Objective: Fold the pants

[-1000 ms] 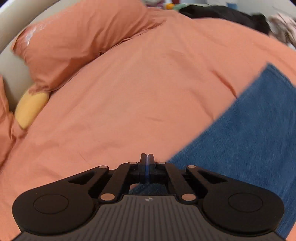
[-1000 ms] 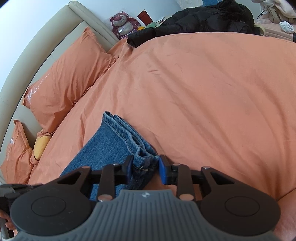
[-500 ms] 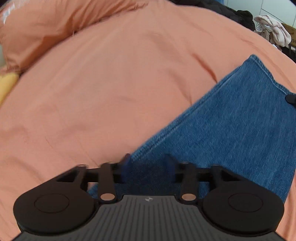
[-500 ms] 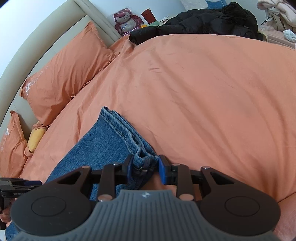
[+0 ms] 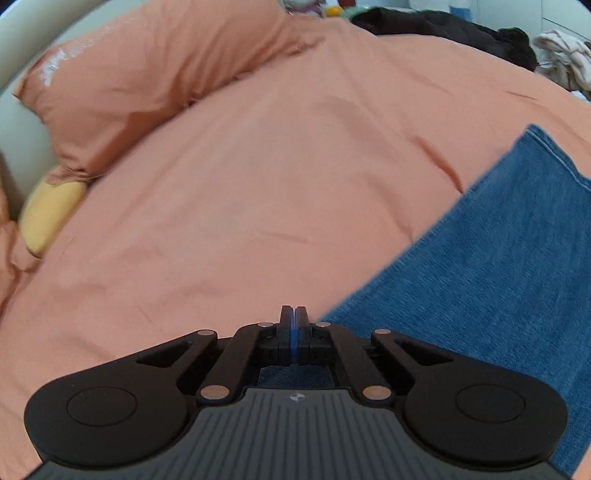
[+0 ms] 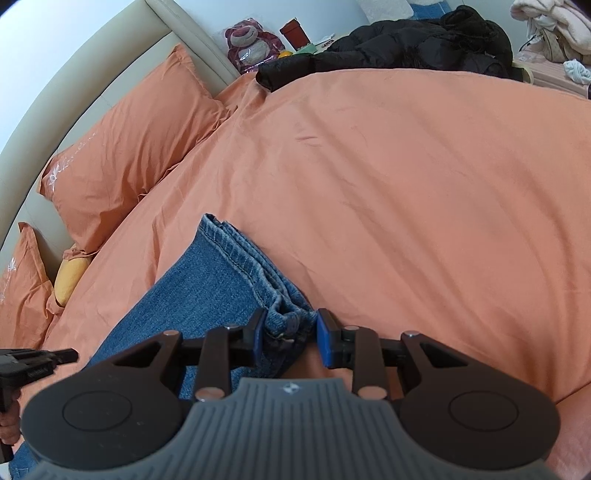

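Blue denim pants lie folded on the orange bed cover. In the left wrist view my left gripper is shut at the pants' near left edge; no cloth shows between the pads. In the right wrist view the pants run from the stacked hems toward the lower left. My right gripper is open, with the bunched hem corner between its blue pads, not pinched. The left gripper shows at the far left edge there.
Orange pillows and a yellow cushion lie along the beige headboard. A black jacket, a plush bear and pale clothes sit beyond the bed's far side.
My left gripper opened over the pants' edge half a second ago and has shut again, swinging back left. My right gripper has stayed open around the hem corner.
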Motion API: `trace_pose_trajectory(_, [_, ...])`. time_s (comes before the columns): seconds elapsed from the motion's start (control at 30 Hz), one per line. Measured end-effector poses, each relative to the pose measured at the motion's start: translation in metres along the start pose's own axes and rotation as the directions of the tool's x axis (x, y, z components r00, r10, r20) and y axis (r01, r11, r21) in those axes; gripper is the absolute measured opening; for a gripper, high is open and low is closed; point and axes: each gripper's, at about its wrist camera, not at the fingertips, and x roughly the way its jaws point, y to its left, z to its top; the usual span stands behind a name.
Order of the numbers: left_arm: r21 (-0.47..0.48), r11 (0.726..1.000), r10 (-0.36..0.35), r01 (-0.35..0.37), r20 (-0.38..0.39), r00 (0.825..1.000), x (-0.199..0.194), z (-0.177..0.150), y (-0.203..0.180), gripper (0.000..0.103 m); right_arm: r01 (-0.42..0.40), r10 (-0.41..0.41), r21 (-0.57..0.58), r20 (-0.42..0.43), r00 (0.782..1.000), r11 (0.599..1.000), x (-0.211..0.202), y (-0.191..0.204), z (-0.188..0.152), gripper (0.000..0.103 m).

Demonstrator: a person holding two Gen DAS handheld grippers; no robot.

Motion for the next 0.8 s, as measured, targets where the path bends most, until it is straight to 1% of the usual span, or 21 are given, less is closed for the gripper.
trace_pose_trajectory(0.03, [-0.03, 0.999, -0.039, 0.038, -0.008, 0.999, 0.003, -0.002, 0.002, 0.003, -0.003, 0.003, -0.001, -0.001, 1.0, 1.0, 0.0, -0.001, 0.0, 0.025])
trace_pose_trajectory(0.07, [-0.048, 0.996, -0.082, 0.082, 0.001, 0.997, 0.002, -0.004, 0.007, 0.013, -0.004, 0.004, -0.002, -0.001, 1.0, 1.0, 0.0, -0.001, 0.0, 0.025])
trace_pose_trajectory(0.1, [-0.042, 0.994, -0.104, 0.105, 0.016, 0.994, -0.002, -0.006, 0.012, 0.023, -0.004, 0.004, -0.002, -0.001, 1.0, 1.0, 0.0, -0.001, 0.0, 0.025])
trace_pose_trajectory(0.13, [-0.026, 0.994, -0.103, 0.104, 0.023, 0.994, -0.006, -0.008, 0.016, 0.031, -0.002, 0.002, -0.005, -0.002, 1.0, 1.0, 0.0, -0.001, 0.0, 0.025])
trace_pose_trajectory(0.17, [-0.012, 0.993, -0.117, 0.117, 0.023, 0.993, -0.008, -0.009, 0.021, 0.049, 0.001, -0.001, -0.009, -0.002, 1.0, 1.0, 0.0, 0.0, 0.001, 0.026])
trace_pose_trajectory(0.2, [-0.008, 0.989, -0.145, 0.146, 0.015, 0.989, -0.01, -0.011, 0.026, 0.057, 0.003, -0.003, -0.012, -0.002, 1.0, 1.0, 0.001, 0.001, 0.0, 0.026])
trace_pose_trajectory(0.23, [-0.01, 0.985, -0.174, 0.174, -0.007, 0.985, -0.007, -0.012, 0.032, 0.057, 0.005, -0.005, -0.013, -0.001, 1.0, 1.0, 0.001, 0.001, 0.0, 0.026])
trace_pose_trajectory(0.37, [0.051, 0.985, -0.159, 0.163, -0.07, 0.985, 0.0, -0.026, 0.031, 0.057, 0.011, -0.011, -0.016, 0.0, 1.0, 1.0, 0.001, 0.003, -0.001, 0.025])
trace_pose_trajectory(0.43, [0.05, 0.984, -0.167, 0.172, -0.092, 0.982, 0.007, -0.033, 0.031, 0.056, 0.011, -0.011, -0.017, 0.002, 1.0, 1.0, 0.001, 0.003, -0.001, 0.025])
trace_pose_trajectory(0.47, [0.039, 0.983, -0.178, 0.182, -0.092, 0.98, 0.01, -0.036, 0.03, 0.048, 0.011, -0.011, -0.018, 0.002, 1.0, 1.0, 0.001, 0.004, -0.001, 0.025])
trace_pose_trajectory(0.5, [0.025, 0.984, -0.174, 0.176, -0.085, 0.981, 0.011, -0.038, 0.029, 0.034, 0.011, -0.011, -0.02, 0.003, 1.0, 1.0, 0.002, 0.004, -0.002, 0.025])
trace_pose_trajectory(0.53, [0.025, 0.988, -0.15, 0.152, -0.069, 0.986, 0.01, -0.038, 0.025, 0.02, 0.01, -0.01, -0.026, 0.005, 1.0, 1.0, 0.002, 0.004, -0.002, 0.025])
trace_pose_trajectory(0.57, [0.039, 0.992, -0.121, 0.124, -0.063, 0.991, 0.008, -0.037, 0.02, 0.002, 0.011, -0.011, -0.032, 0.007, 1.0, 0.999, 0.003, 0.004, -0.002, 0.025])
trace_pose_trajectory(0.63, [0.08, 0.995, -0.062, 0.065, -0.031, 0.998, -0.002, -0.035, 0.009, 0.0, 0.016, -0.015, -0.038, 0.008, 1.0, 0.999, 0.003, 0.004, -0.002, 0.026])
trace_pose_trajectory(0.7, [0.119, 0.993, -0.011, 0.008, 0.019, 1.0, -0.014, -0.038, 0.002, 0.0, 0.02, -0.02, -0.034, 0.01, 1.0, 0.999, 0.003, 0.005, -0.002, 0.026])
trace_pose_trajectory(0.73, [0.112, 0.994, 0.008, -0.013, 0.043, 0.999, -0.02, -0.038, 0.002, 0.0, 0.02, -0.02, -0.035, 0.011, 1.0, 0.999, 0.002, 0.006, -0.002, 0.026])
trace_pose_trajectory(0.8, [0.084, 0.996, 0.02, -0.027, 0.075, 0.997, -0.028, -0.036, 0.004, 0.0, 0.022, -0.021, -0.037, 0.013, 1.0, 0.999, 0.002, 0.007, -0.003, 0.026])
